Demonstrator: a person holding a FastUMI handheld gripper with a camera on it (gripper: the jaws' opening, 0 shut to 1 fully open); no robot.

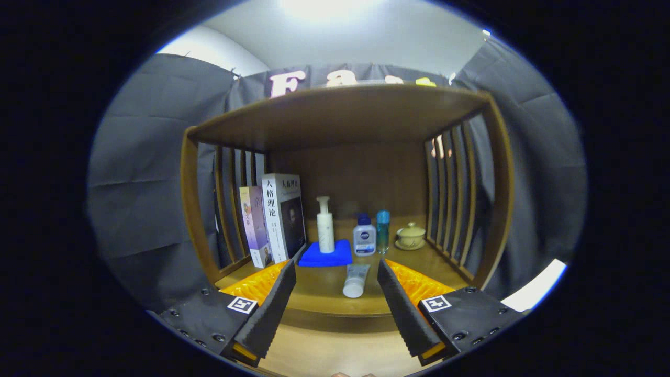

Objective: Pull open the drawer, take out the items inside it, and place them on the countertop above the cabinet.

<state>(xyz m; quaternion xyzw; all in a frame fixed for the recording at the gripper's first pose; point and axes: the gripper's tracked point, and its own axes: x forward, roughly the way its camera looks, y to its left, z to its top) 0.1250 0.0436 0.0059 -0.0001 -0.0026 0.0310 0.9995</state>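
Note:
My gripper (336, 269) is open, its two black ribbed fingers (272, 309) spread wide with nothing between them. Just ahead, lying on its side on the wooden countertop (319, 298), is a white tube (356, 280), cap toward me. Beyond it a white pump bottle (325, 226) stands on a blue cloth (325, 255). To the right of that are a small white bottle with a blue cap (364, 236) and a slim teal bottle (383, 230). The countertop's front edge lies between my fingers. The drawer is out of sight.
Two books (277, 217) stand upright at the left against slatted wooden side rails (233, 204). A small cream lidded cup on a saucer (411, 235) sits at the back right. A wooden shelf board (340, 112) roofs the space. Grey cloth hangs around the cabinet.

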